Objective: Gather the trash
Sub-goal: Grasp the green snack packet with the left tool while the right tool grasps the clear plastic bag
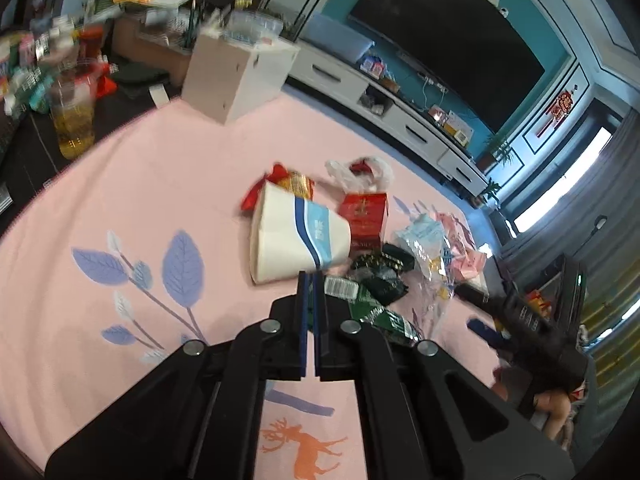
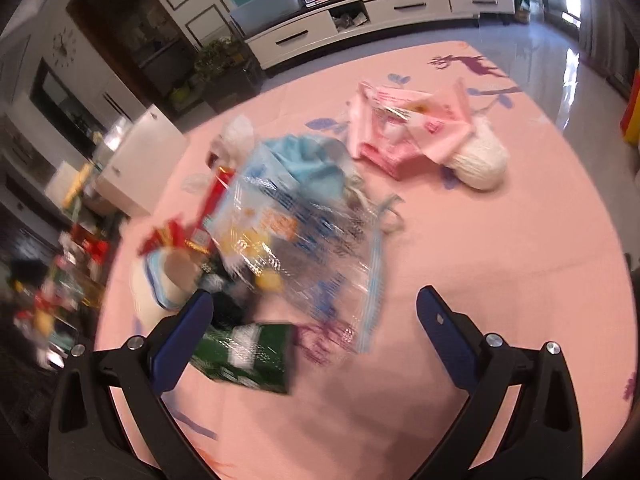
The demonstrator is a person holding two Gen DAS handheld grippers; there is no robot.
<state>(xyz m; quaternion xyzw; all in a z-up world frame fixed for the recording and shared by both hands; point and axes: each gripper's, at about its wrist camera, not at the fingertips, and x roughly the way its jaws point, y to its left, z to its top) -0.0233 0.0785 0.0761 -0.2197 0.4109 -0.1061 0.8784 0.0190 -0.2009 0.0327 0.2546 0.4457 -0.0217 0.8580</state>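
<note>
A pile of trash lies on the pink mat (image 1: 160, 168). It holds a white paper cup with blue stripes (image 1: 288, 236), a red box (image 1: 364, 212), green wrappers (image 1: 376, 292), a clear printed plastic bag (image 2: 296, 232) and a pink packet (image 2: 404, 132). My left gripper (image 1: 310, 280) is shut, its tips at the cup's lower edge, and I see nothing between the pads. My right gripper (image 2: 316, 300) stands wide open just above the clear bag and a green packet (image 2: 248, 352), gripping nothing. The right wrist view is blurred.
A white cabinet (image 1: 236, 76) stands at the mat's far edge, with a bottle of yellow liquid (image 1: 74, 120) and cluttered goods to its left. A long TV stand (image 1: 400, 112) runs along the teal wall. A cream ball of yarn (image 2: 480, 160) lies beside the pink packet.
</note>
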